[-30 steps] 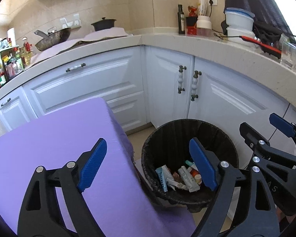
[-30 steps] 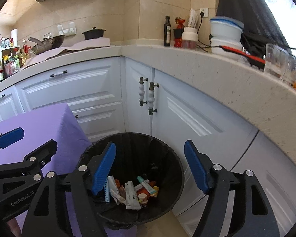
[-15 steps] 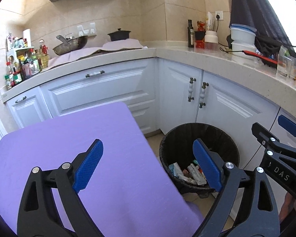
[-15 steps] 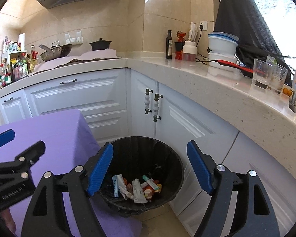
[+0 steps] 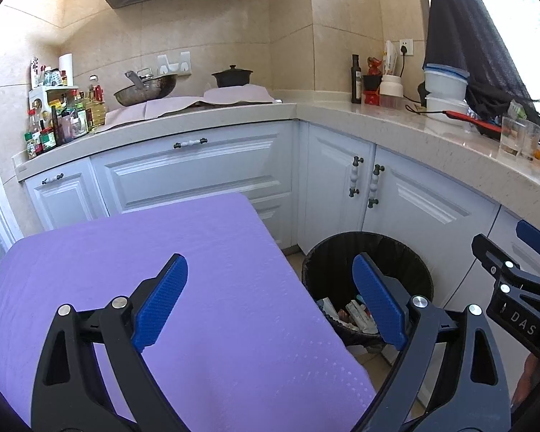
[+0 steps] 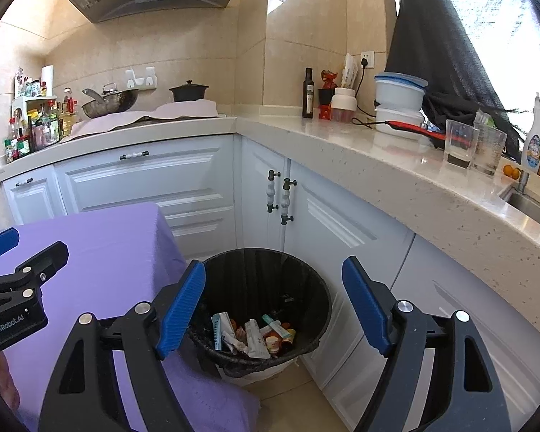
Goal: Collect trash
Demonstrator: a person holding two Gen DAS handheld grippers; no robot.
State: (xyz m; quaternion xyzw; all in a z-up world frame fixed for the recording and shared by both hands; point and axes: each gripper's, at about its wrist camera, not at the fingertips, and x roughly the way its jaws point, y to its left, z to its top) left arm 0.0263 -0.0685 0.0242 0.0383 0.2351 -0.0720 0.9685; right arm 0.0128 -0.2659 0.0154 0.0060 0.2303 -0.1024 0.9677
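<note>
A black trash bin [image 6: 298, 280] stands on the floor by the white cabinets, with several tubes, wrappers and small bottles [image 6: 255, 334] inside. It also shows in the left wrist view [image 5: 396, 252]. My left gripper [image 5: 270, 302] is open and empty above the right edge of the purple table [image 5: 126, 252]. My right gripper [image 6: 273, 306] is open and empty, above the bin. No trash shows on the purple tablecloth.
White corner cabinets [image 6: 342, 223] stand right behind the bin. The stone counter [image 6: 396, 165] carries bottles, glasses, stacked containers and a red-handled tool. A wok, a black pot and condiment bottles [image 5: 54, 118] sit at the back left.
Both grippers have risen and drawn back from the bin. The view now takes in more of the table, counter and range hood. Both stay open and empty.
</note>
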